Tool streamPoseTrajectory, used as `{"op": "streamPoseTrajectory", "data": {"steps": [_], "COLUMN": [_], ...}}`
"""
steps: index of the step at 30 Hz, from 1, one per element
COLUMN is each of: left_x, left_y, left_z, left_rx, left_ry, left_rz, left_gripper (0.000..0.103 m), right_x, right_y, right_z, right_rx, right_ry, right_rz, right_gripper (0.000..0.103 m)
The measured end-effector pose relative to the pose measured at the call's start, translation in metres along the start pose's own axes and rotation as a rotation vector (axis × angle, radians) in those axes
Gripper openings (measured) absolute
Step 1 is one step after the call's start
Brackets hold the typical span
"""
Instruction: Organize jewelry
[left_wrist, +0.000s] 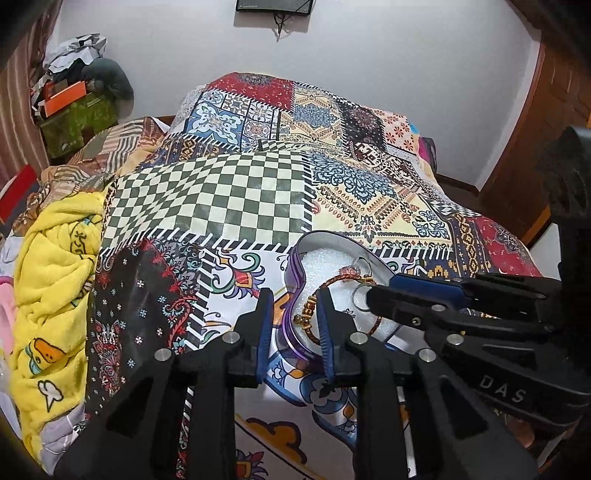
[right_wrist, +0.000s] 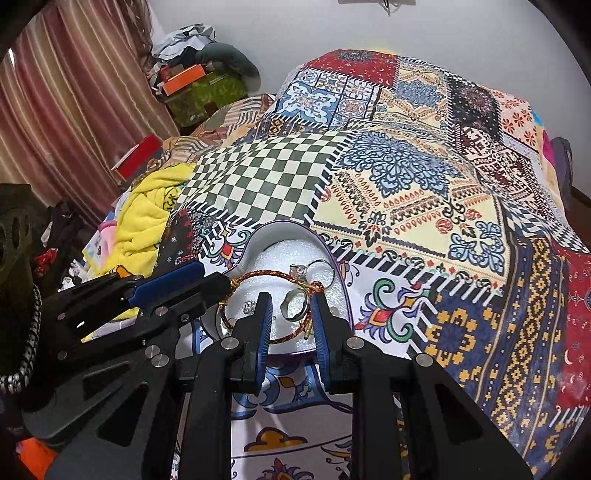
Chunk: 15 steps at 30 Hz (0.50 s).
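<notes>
A heart-shaped box (left_wrist: 295, 280) (right_wrist: 255, 240) with a purple rim and white foam lining lies on the patchwork bedspread (left_wrist: 236, 195). Inside lie a red-and-gold cord bracelet (left_wrist: 332, 282) (right_wrist: 258, 275), a thin ring with a stone (left_wrist: 352, 266) (right_wrist: 300, 269) and a wide silver band (right_wrist: 295, 304) (left_wrist: 359, 295). My left gripper (left_wrist: 295, 293) (right_wrist: 214, 275) is open. It straddles the box's left rim and the bracelet's beads, and the pads touch neither. My right gripper (right_wrist: 291, 295) (left_wrist: 380, 288) has narrow jaws closely flanking the silver band. Whether the pads press on it I cannot tell.
A crumpled yellow towel (left_wrist: 55, 258) (right_wrist: 147, 221) lies left of the box. A cluttered pile with an orange box (left_wrist: 66, 96) stands at the back left beside striped curtains (right_wrist: 74, 92). A wooden door (left_wrist: 554, 122) is at the right.
</notes>
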<state>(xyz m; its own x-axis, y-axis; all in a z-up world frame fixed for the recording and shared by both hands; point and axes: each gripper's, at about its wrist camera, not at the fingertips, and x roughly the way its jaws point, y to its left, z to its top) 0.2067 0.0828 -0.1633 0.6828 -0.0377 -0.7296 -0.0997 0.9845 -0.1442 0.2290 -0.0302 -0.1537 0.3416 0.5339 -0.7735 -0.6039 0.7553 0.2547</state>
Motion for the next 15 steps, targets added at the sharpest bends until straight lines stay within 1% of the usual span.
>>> {"op": "streamPoseTrajectory", "data": {"steps": [8, 15], "left_x": [-0.022, -0.055], "left_y": [-0.009, -0.023], "left_z": [0.004, 0.011], "left_rx": [0.023, 0.045], "left_ry": [-0.036, -0.095], "left_rz": [0.004, -0.009], "left_gripper": [0.022, 0.022], "right_x": [-0.031, -0.075], "right_y": [0.001, -0.007], "right_z": [0.000, -0.006], "right_rx": [-0.003, 0.013], "right_ry": [-0.061, -0.138], "right_rz": [-0.040, -0.090], "right_gripper": [0.020, 0.020]}}
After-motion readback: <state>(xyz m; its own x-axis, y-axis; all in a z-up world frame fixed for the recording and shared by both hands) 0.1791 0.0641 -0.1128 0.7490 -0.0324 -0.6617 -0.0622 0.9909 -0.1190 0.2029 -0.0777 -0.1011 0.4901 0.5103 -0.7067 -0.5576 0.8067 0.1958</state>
